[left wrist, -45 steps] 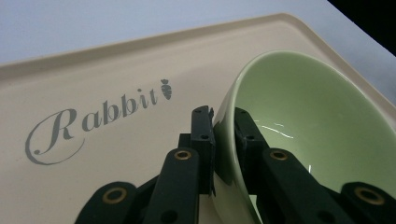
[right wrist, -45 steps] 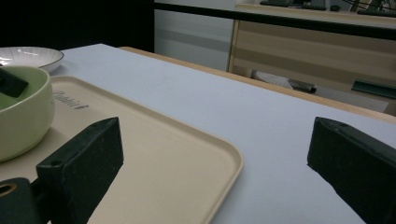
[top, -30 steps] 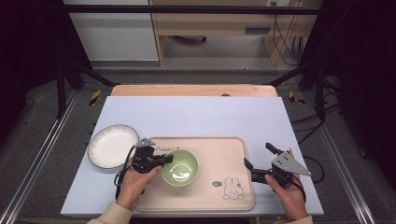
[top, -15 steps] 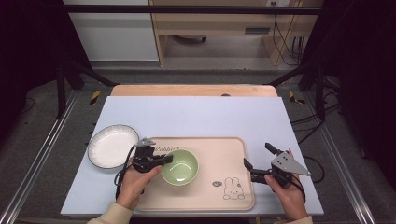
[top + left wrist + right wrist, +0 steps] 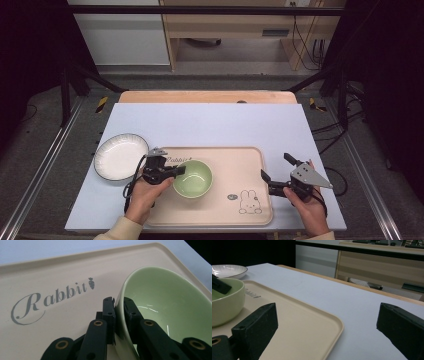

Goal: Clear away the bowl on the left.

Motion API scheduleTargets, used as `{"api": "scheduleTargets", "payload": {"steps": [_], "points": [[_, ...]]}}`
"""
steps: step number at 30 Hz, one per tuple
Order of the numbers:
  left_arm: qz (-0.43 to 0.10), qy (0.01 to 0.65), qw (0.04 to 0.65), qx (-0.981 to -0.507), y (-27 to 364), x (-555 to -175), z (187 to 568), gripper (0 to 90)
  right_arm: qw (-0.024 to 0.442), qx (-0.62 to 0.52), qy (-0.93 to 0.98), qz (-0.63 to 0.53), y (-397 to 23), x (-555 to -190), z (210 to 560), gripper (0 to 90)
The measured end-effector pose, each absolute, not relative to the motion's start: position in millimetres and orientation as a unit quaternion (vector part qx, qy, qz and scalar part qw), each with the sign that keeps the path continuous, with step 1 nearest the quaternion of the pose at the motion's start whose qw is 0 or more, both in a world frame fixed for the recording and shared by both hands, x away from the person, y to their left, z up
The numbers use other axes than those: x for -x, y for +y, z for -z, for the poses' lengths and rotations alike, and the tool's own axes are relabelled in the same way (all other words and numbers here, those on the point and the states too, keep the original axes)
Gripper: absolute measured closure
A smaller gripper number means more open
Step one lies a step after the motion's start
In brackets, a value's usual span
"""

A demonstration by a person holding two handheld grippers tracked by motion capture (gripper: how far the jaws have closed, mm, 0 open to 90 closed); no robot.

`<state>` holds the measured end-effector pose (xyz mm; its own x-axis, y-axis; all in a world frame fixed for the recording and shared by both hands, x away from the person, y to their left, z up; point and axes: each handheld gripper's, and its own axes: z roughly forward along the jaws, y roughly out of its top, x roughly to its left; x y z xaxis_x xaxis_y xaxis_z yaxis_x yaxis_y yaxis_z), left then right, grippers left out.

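The pale green bowl (image 5: pixel 193 178) sat on the beige rabbit-print tray (image 5: pixel 250 165), its left rim pinched between the left gripper (image 5: pixel 178 170)'s fingers (image 5: pixel 109 312), one outside and one inside the wall. Glazed, smooth and rigid, it looked slippery and chippable, fairly weighty for a one-sided rim hold. The right gripper (image 5: pixel 276 174) hovered at the tray's right edge, fingers wide and empty; a white ribbed plate (image 5: pixel 120 156) lay on the pale surface (image 5: pixel 210 125).

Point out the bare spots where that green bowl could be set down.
The tray is bare to the right of the green bowl, up to the rabbit drawing. The white mat lies bare beyond the tray's far rim. Crowded: the left side, where the left claw clamps the bowl's rim beside the white plate. The right claw stands open over the tray's right edge.
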<state>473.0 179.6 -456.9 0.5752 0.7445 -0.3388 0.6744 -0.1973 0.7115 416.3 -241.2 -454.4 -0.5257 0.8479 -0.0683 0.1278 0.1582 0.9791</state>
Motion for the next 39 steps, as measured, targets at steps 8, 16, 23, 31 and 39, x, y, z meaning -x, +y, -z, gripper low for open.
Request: {"api": "scheduleTargets", "payload": {"steps": [8,16,23,31,39], "points": [[-0.046,0.457,0.435,-0.774,179.1,-472.8,456.6,81.8,0.331,-0.356,0.686,-0.541,-241.0,-416.3,454.5,3.7],[-0.046,0.457,0.434,-0.775,178.8,-472.6,456.4,81.7,0.331,-0.356,0.686,-0.541,-240.8,-416.4,454.7,3.7],[-0.048,0.456,0.435,-0.775,179.0,-472.8,456.3,81.5,0.33,-0.356,0.687,-0.541,-240.7,-416.5,454.8,3.7],[-0.048,0.458,0.439,-0.772,179.4,-472.1,455.4,80.5,0.33,-0.356,0.687,-0.54,-240.2,-416.4,454.9,3.7],[-0.07,0.452,0.44,-0.772,181.2,-470.7,450.8,73.0,0.33,-0.355,0.688,-0.54,-240.0,-416.6,455.1,3.7]]}}
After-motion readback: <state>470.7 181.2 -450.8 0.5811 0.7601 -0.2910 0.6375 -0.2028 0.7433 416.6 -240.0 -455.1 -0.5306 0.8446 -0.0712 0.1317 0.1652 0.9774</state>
